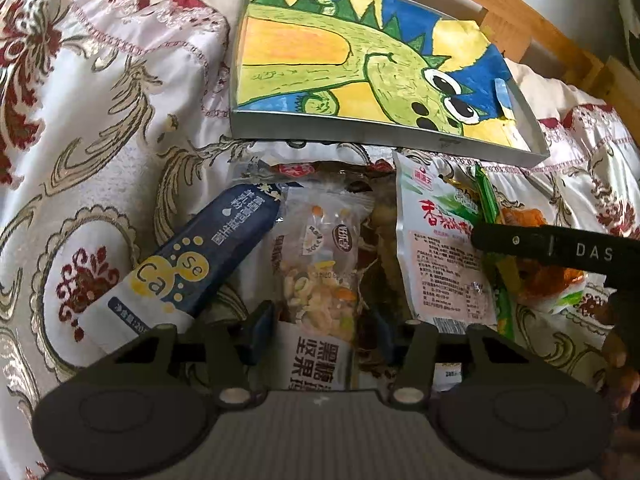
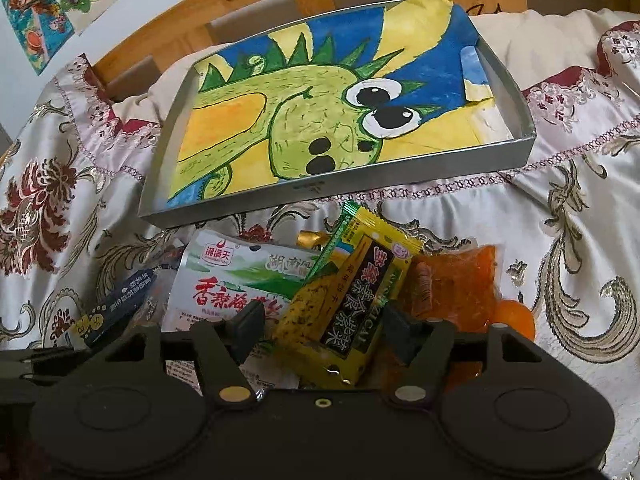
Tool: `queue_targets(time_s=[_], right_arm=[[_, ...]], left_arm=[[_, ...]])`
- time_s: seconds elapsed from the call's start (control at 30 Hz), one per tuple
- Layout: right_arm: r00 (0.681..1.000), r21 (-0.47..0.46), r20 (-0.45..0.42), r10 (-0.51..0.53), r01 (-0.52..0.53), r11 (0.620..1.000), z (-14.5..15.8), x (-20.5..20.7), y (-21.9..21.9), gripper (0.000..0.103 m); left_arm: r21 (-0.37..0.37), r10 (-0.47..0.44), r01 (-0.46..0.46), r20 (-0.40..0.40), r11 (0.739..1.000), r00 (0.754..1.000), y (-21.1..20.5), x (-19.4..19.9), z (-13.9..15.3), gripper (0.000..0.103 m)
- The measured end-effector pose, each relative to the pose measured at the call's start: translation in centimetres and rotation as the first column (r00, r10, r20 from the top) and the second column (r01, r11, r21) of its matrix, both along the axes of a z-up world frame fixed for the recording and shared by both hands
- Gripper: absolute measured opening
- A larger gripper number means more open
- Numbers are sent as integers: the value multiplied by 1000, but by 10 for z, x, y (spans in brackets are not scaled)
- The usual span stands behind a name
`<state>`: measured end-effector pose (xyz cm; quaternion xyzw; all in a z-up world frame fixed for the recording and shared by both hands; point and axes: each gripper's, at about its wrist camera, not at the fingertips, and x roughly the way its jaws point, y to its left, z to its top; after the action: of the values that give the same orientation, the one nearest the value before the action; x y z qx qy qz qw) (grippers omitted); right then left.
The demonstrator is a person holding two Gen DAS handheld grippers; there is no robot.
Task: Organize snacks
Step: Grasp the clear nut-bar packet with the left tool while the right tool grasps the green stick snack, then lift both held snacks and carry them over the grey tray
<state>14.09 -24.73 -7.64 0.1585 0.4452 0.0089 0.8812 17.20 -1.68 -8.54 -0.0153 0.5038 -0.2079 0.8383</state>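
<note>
Left tool (image 1: 320, 330): fingers apart, one on each side of the nut mix packet (image 1: 320, 276), which sits in the gap; whether the pads press on it cannot be told.
Right tool (image 2: 326, 330): fingers spread, with the yellow snack bar (image 2: 348, 308) between them; neither pad clearly touches the wrapper, so it reads as open.
Landmark: the silver tray (image 2: 516, 96), a shallow box lined with a painted green dinosaur on blue and yellow, resting on the bed cover (image 1: 100, 128) in front of a wooden bed frame (image 2: 168, 24).
Snack pile: heaped on the bed cover just in front of the tray's near wall, apart from it; no snack is in the tray.
Nut mix packet: clear window showing mixed nuts and dried fruit, white lower end with black characters; in front of the tray's near wall, toward its left half in the left wrist view.
Dark blue sachet (image 1: 192, 272): long, navy with yellow bubbles and the letters Ca and Se, white end; lies tilted, left of the nut mix packet, in front of the tray's left corner.
White seaweed packet (image 1: 440, 240): red characters and a green picture, printed text below; between the nut mix packet and the yellow snack bar.
Yellow snack bar: yellow wrapper with a black panel of characters and a green sealed end, tilted, that end pointing toward the tray.
Orange packet (image 2: 460, 288): clear wrap over orange-red contents, right of the yellow snack bar.
</note>
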Motion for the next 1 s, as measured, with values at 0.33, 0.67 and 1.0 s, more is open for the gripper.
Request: queue_targets(time_s=[0.33, 0.67, 1.0], right_arm=[[1000, -19, -18, -25, 24, 1000, 4, -3, 3, 56], [999, -19, -52, -3, 2, 1000, 1, 0, 10, 72], [1000, -68, -30, -7, 5, 998, 7, -10, 8, 38]], left_arm=[[-112, 82, -96, -123, 989, 989, 11, 2, 2, 43], [-129, 81, -94, -104, 987, 991, 7, -2, 3, 43], [-207, 79, -110, -149, 972, 986, 11, -5, 7, 43]])
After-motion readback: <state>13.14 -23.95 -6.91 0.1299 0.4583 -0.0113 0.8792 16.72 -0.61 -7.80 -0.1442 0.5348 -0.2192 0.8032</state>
